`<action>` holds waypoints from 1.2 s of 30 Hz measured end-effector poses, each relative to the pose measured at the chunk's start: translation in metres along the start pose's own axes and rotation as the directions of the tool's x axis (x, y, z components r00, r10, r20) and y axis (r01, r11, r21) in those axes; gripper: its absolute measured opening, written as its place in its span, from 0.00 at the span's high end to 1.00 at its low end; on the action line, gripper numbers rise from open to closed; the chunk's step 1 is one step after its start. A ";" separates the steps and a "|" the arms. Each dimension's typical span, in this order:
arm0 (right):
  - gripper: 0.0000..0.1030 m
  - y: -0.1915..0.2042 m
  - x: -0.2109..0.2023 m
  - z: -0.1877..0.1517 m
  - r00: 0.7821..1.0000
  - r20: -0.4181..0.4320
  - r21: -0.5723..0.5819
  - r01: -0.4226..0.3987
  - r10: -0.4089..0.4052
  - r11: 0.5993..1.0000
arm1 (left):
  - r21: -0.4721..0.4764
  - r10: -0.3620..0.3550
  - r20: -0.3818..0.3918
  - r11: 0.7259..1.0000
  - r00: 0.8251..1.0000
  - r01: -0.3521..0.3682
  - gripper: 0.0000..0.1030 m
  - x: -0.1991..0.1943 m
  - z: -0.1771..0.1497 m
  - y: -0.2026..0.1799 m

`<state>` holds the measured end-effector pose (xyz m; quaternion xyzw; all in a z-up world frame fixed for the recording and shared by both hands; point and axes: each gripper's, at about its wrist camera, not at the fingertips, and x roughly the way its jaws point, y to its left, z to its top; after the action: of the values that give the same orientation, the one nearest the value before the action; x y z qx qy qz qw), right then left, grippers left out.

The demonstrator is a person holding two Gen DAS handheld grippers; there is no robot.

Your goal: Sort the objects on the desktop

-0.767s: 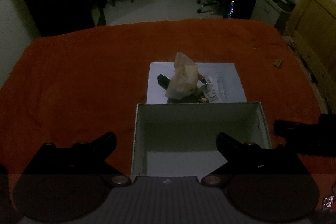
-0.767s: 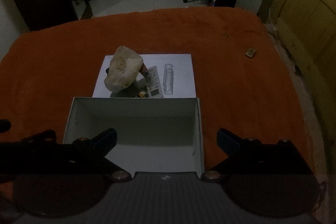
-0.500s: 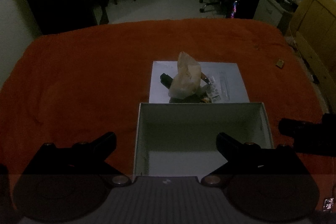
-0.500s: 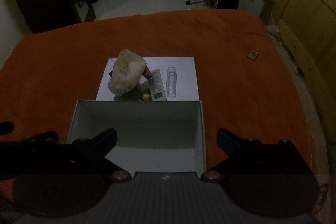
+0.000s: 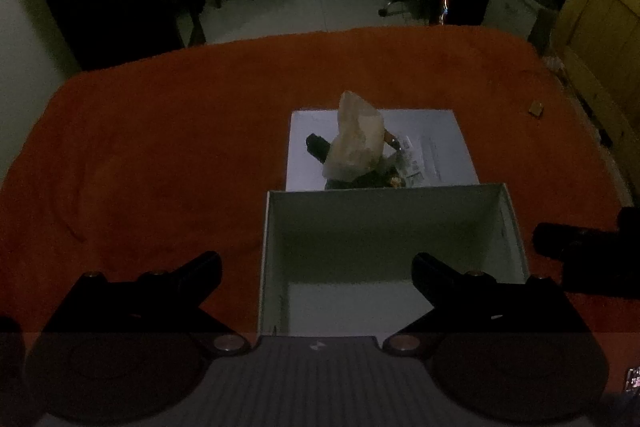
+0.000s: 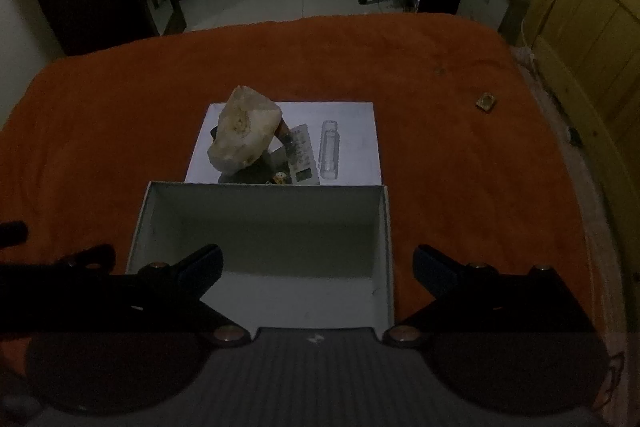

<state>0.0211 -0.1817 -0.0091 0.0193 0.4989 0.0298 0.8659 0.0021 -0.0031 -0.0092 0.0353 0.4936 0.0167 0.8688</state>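
An empty white box (image 5: 384, 211) (image 6: 264, 203) stands on the orange cloth just ahead of both grippers. Behind it lies a white sheet (image 5: 452, 131) (image 6: 352, 115) with a pale crumpled lump (image 5: 358, 141) (image 6: 244, 135), a small white remote (image 6: 302, 157), a clear tube (image 6: 330, 151) and dark small items under the lump. My left gripper (image 5: 316, 267) hangs open over the box's near left part. My right gripper (image 6: 318, 263) is open over the box too. Nothing sits between either pair of fingers.
The orange cloth (image 5: 140, 155) covers a wide table. A small brown square (image 6: 486, 102) (image 5: 536, 109) lies far right on it. A wooden panel (image 6: 580, 27) stands beyond the right edge. Chairs and a desk fill the dim room behind.
Both views have drawn back and risen slightly, so the box and sheet sit a little farther ahead. Jaws stay wide; nothing was picked up.
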 end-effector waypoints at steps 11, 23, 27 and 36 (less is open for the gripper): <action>0.00 -0.004 0.001 -0.001 1.000 0.000 -0.001 -0.002 0.002 1.000 | 0.024 -0.012 -0.013 1.000 1.000 0.013 0.01 0.001 0.001 0.000; 0.00 -0.005 0.002 0.001 1.000 -0.004 0.006 -0.001 0.001 1.000 | 0.016 0.018 0.002 1.000 1.000 -0.018 0.01 0.003 0.006 0.003; 0.00 -0.006 0.004 0.002 1.000 -0.015 0.013 0.000 0.000 1.000 | 0.019 0.019 0.009 1.000 1.000 -0.019 0.01 0.002 0.006 0.003; 0.00 -0.012 -0.005 0.013 1.000 0.003 0.027 0.003 -0.003 1.000 | 0.055 0.046 0.026 0.997 0.999 -0.048 0.01 0.005 0.004 -0.001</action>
<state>0.0299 -0.1938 0.0011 0.0301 0.4978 0.0218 0.8665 0.0086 -0.0042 -0.0118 0.0712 0.4822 0.0229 0.8729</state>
